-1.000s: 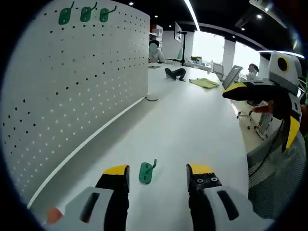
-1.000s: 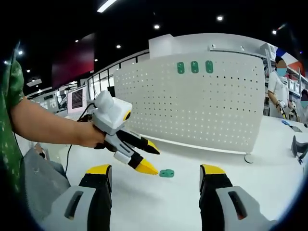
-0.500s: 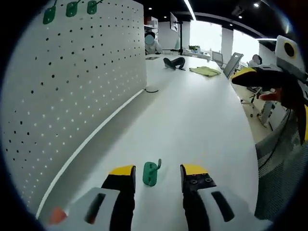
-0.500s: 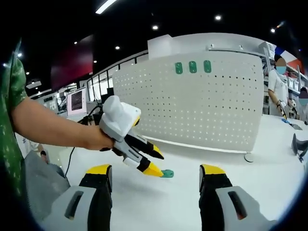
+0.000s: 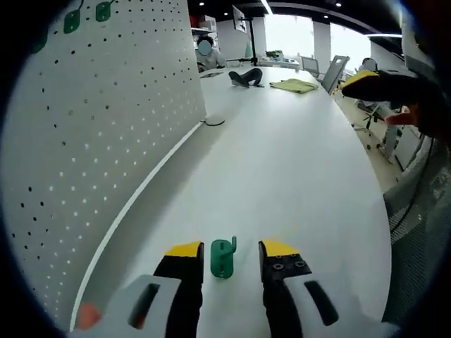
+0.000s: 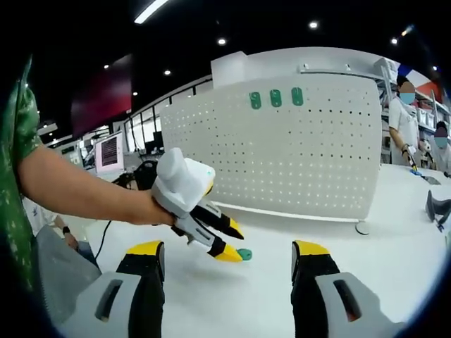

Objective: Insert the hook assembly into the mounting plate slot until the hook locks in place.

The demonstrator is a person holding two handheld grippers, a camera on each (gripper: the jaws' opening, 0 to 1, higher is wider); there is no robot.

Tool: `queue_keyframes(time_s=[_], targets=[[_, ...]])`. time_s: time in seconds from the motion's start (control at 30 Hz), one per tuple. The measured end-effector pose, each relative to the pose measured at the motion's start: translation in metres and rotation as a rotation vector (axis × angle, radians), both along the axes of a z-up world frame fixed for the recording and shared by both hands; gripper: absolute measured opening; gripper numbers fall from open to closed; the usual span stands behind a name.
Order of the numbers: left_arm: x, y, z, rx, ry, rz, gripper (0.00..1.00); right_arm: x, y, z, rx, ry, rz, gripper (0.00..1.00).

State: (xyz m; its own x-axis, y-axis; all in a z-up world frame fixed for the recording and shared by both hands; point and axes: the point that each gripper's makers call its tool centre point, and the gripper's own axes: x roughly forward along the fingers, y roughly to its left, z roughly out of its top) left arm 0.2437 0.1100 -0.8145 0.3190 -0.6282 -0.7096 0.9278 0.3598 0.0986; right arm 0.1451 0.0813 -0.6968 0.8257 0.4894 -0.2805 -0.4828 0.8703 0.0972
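Green hook [image 5: 223, 257] lies flat on the white surface [image 5: 296, 176], between the yellow tips of the left gripper [image 5: 224, 252], whose fingers [image 5: 184, 251] stand narrow on either side of it; contact with the pads cannot be told. In the left gripper view its long axis runs along the line of the fingers, curved hook end pointing away from the camera toward the far end of the surface. In the right gripper view the left gripper [image 6: 229, 244] slants down to the surface with a hand [image 6: 151, 210] around its body; its yellow tips cover most of the hook [image 6: 244, 254], leaving a small green end showing. Right gripper [image 6: 227, 253] hangs above the surface with fingers [image 6: 146, 249] wide apart, nothing between them. White perforated mounting plate [image 6: 310, 155] stands upright on the surface behind; three more green hooks [image 6: 275, 98] sit in a row near its top edge, detail too small to read. In the left gripper view the plate [image 5: 91, 141] runs along the left side, its upper part cut off. The right gripper [image 5: 377, 83] enters at upper right there, partly cut by the edge. Dark item and yellow-green cloth [image 5: 294, 85] at the far end, too distant to identify.
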Motion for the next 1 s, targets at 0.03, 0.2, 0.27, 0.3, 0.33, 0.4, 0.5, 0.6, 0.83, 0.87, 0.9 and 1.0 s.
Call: queue_keyframes(time_s=[0.03, 0.2, 0.27, 0.3, 0.33, 0.4, 0.5, 0.6, 0.83, 0.87, 0.9, 1.0], targets=[[0.000, 0.000, -0.001, 0.006, -0.002, -0.004, 0.30, 0.000, 0.000, 0.000, 0.001, 0.000, -0.002, 0.74], [0.001, -0.003, -0.003, 0.028, -0.010, -0.017, 0.26, 0.001, -0.003, 0.000, 0.001, -0.001, -0.010, 0.74], [0.001, -0.003, -0.005, 0.042, -0.020, -0.024, 0.25, 0.001, -0.003, 0.001, 0.002, -0.002, -0.013, 0.74], [0.002, -0.004, -0.006, 0.054, -0.028, -0.031, 0.25, 0.001, -0.004, 0.001, 0.003, -0.002, -0.015, 0.74], [0.001, -0.004, -0.007, 0.058, -0.029, -0.033, 0.24, 0.001, -0.004, 0.001, 0.002, -0.003, -0.016, 0.74], [0.000, -0.005, -0.009, 0.070, -0.031, -0.038, 0.23, 0.001, -0.004, 0.001, 0.002, -0.004, -0.018, 0.74], [-0.001, -0.006, -0.012, 0.085, -0.037, -0.047, 0.21, 0.001, -0.005, 0.001, 0.000, -0.004, -0.020, 0.74], [-0.001, -0.007, -0.013, 0.093, -0.036, -0.050, 0.20, 0.002, -0.006, 0.001, 0.001, -0.005, -0.022, 0.74], [0.005, -0.004, -0.017, 0.121, -0.043, -0.036, 0.16, 0.002, -0.007, 0.002, 0.003, -0.009, -0.024, 0.74], [0.006, -0.004, -0.018, 0.126, -0.046, -0.036, 0.16, 0.002, -0.007, 0.002, 0.004, -0.009, -0.025, 0.74], [0.007, -0.004, -0.018, 0.131, -0.048, -0.036, 0.16, 0.002, -0.007, 0.002, 0.005, -0.008, -0.025, 0.74], [0.007, -0.004, -0.019, 0.143, -0.051, -0.036, 0.14, 0.002, -0.008, 0.002, 0.007, -0.009, -0.027, 0.73]])
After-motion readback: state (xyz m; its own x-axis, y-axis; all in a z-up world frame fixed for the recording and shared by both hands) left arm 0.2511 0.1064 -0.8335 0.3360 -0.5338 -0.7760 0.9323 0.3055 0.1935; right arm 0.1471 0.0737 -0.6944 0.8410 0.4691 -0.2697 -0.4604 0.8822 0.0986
